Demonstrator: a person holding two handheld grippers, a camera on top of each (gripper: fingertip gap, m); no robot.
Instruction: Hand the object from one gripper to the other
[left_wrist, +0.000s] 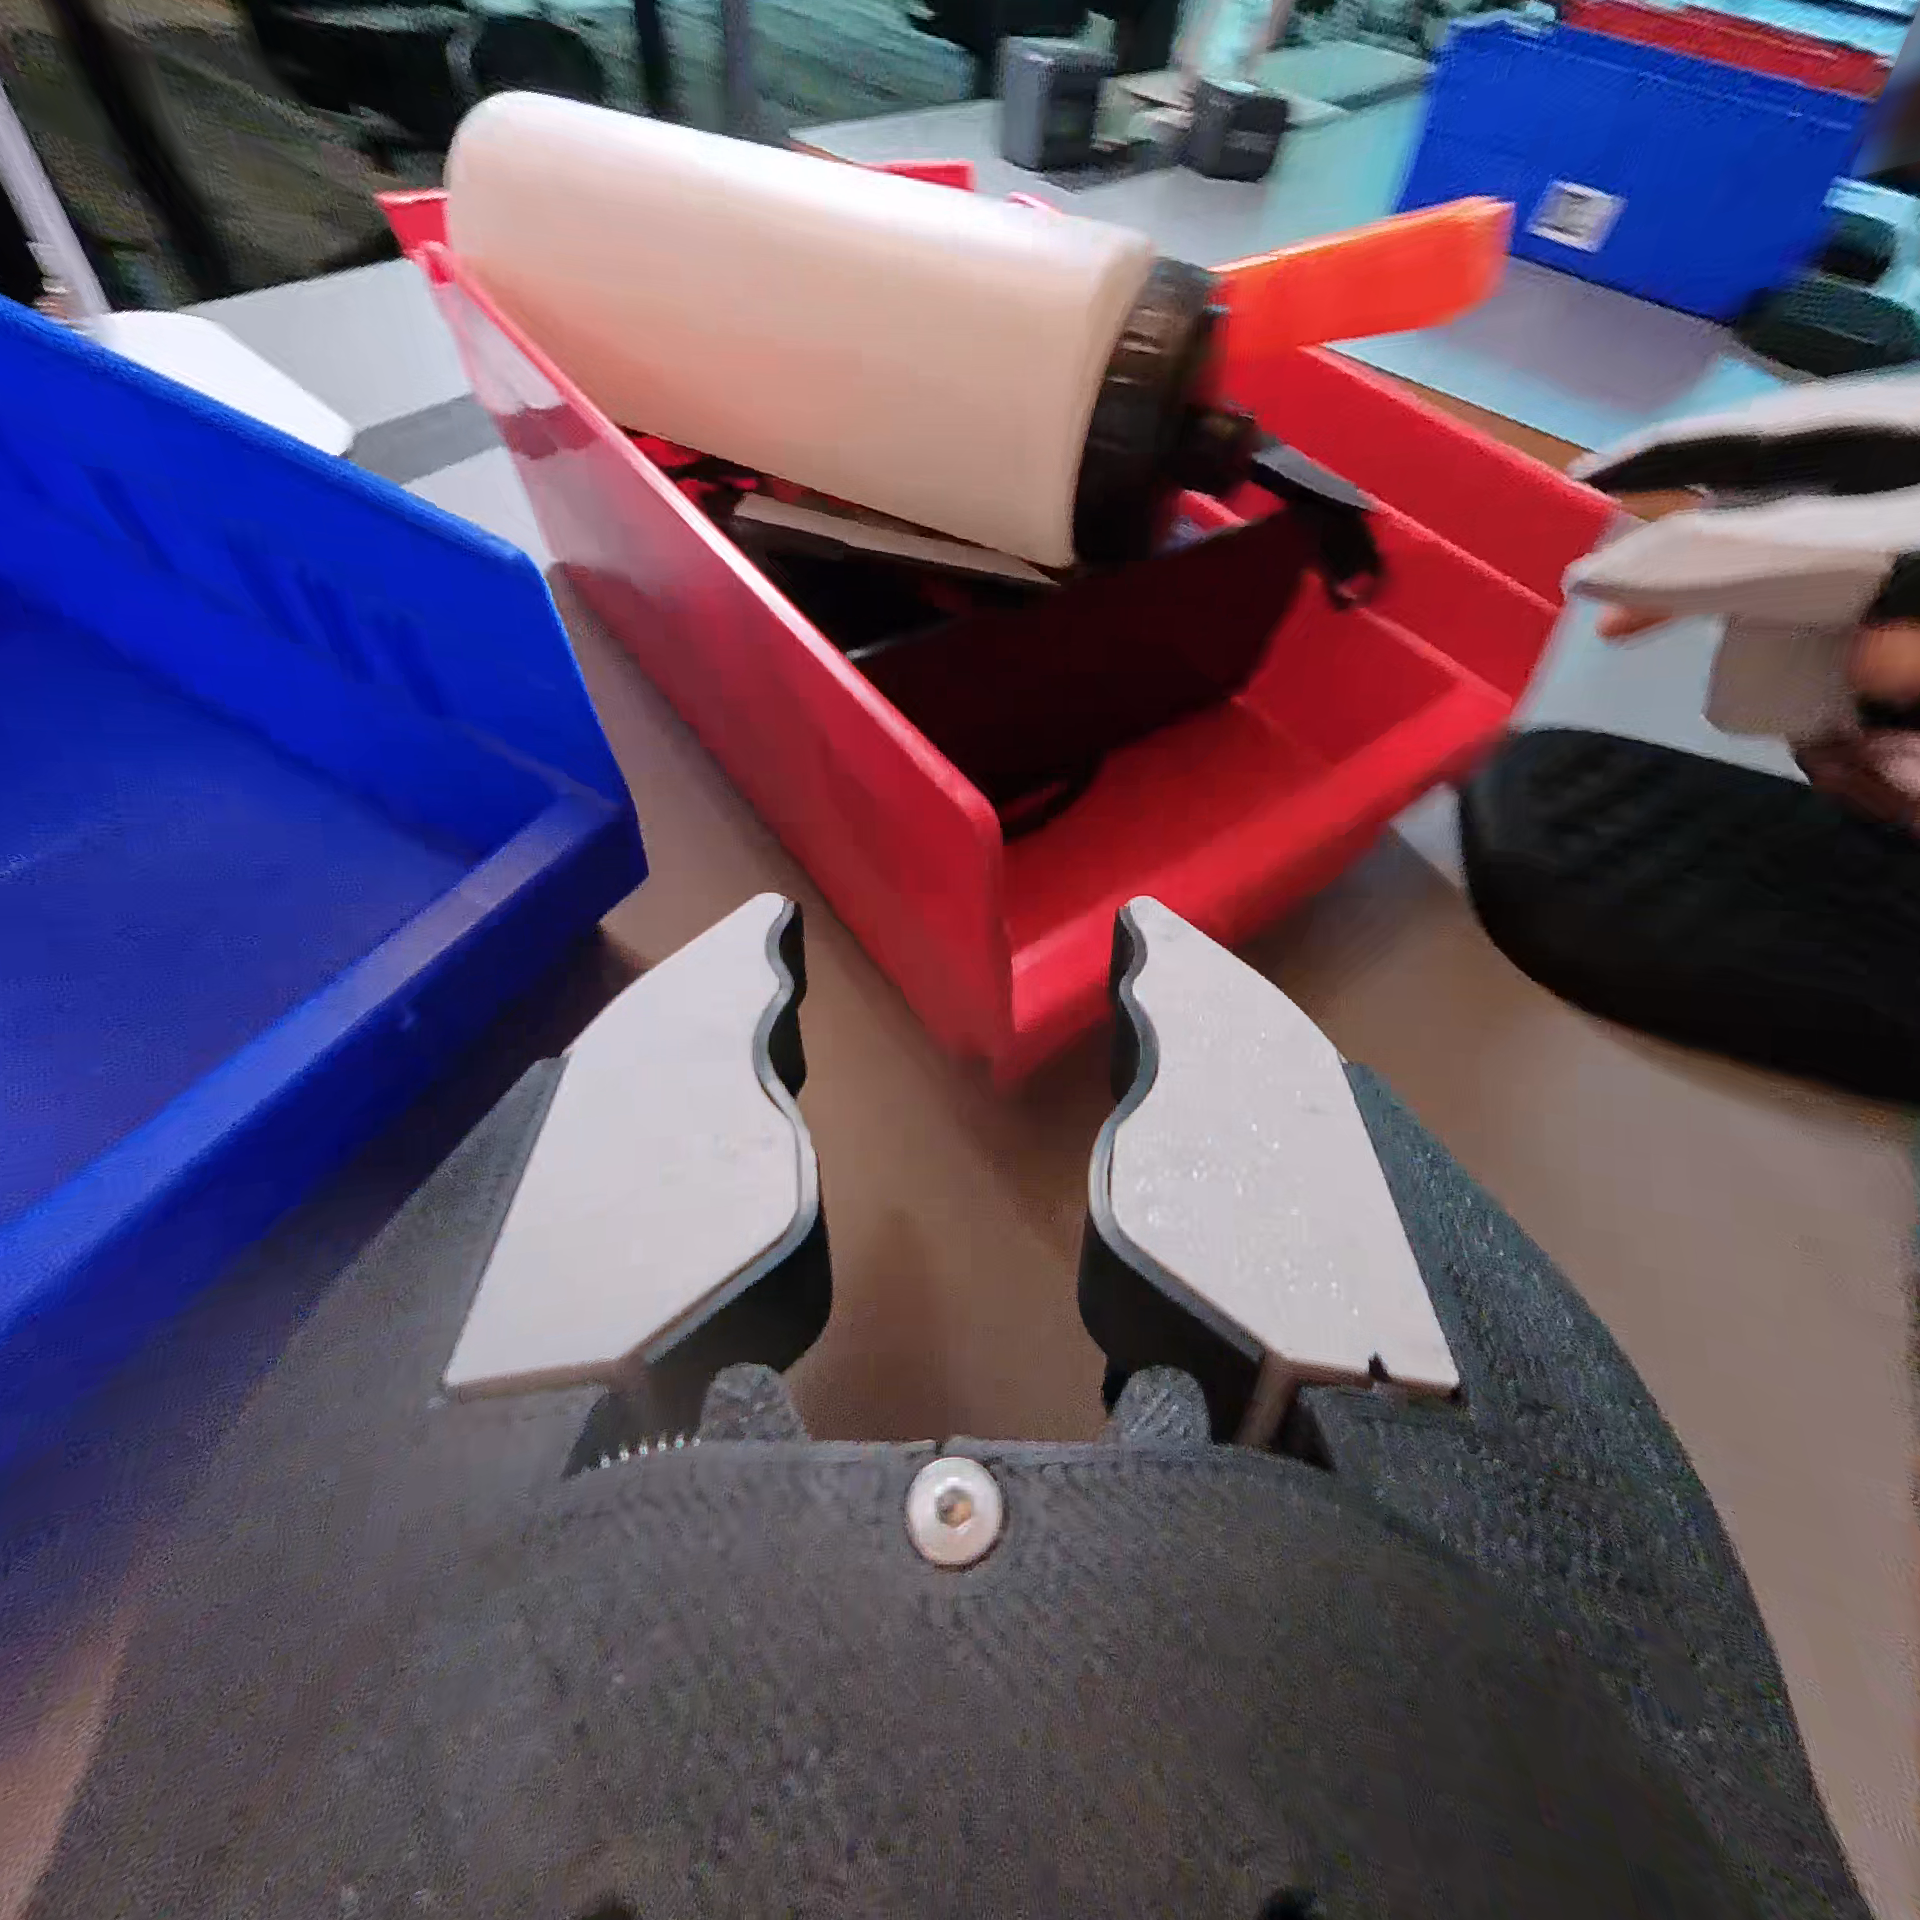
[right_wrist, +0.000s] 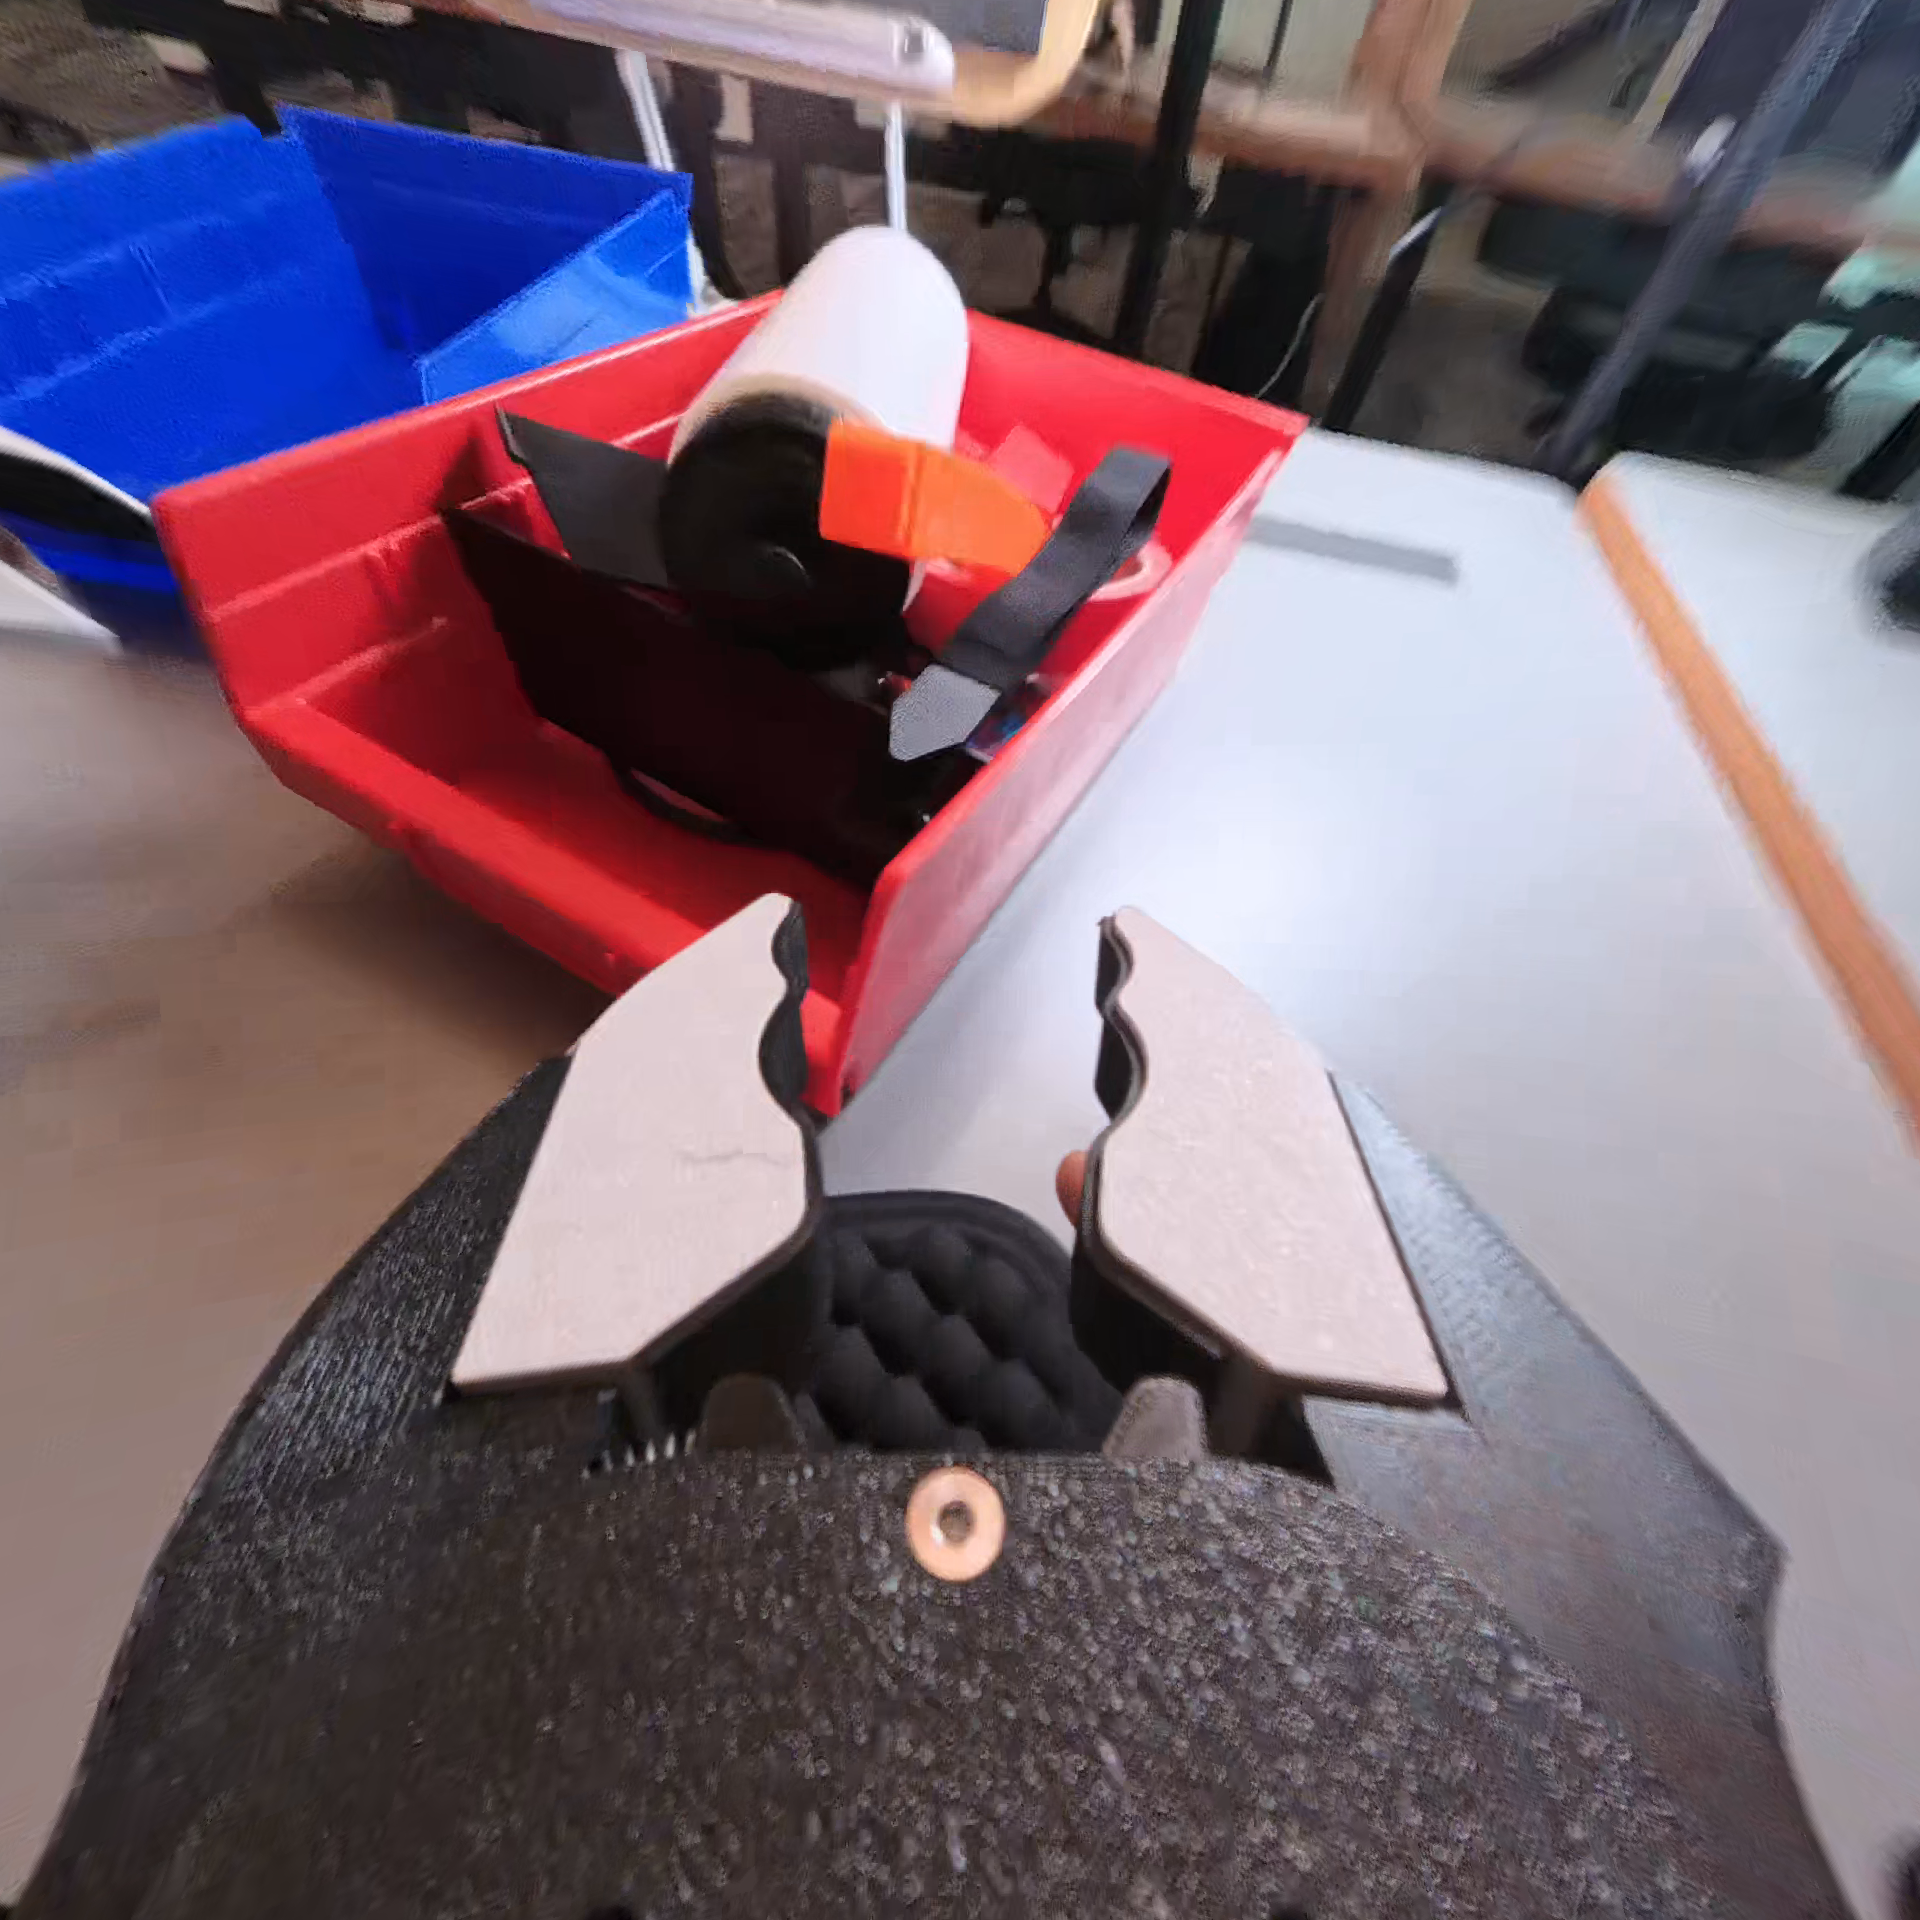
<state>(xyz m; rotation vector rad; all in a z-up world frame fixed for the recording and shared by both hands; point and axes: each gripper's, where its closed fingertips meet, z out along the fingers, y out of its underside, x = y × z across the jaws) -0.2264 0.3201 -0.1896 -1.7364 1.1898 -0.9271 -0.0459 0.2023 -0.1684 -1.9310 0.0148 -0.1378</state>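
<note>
While nothing is yet held, the left wrist view shows the left gripper (left_wrist: 954, 961) with its jaws moderately apart and empty, hovering over the brown worktop (left_wrist: 1558, 1299) just short of the near corner of the red bin (left_wrist: 831, 769). A blue bin (left_wrist: 260, 831) sits to the left, close beside the red one. The likely object, a white roller with a black end cap and orange handle (left_wrist: 769, 322), lies tilted across the far part of the red bin, propped on dark clutter inside. At the right edge, blurred pale shapes may be the other gripper; cannot tell.

Right wrist view: the right gripper (right_wrist: 951, 966) is likewise parted and empty, near the bin's near right corner. The roller (right_wrist: 842, 353) points its black cap and orange handle (right_wrist: 925, 509) toward this camera; a black strap (right_wrist: 1049, 582) drapes beside it.

Judgement: the step in hand is the first pick, handover not begun. The right gripper seems better placed. Best to close on the handle or cap, leaving the white barrel free for the left gripper. Lift clear of the strap before meeting over open worktop. Frames are motion-blurred.
</note>
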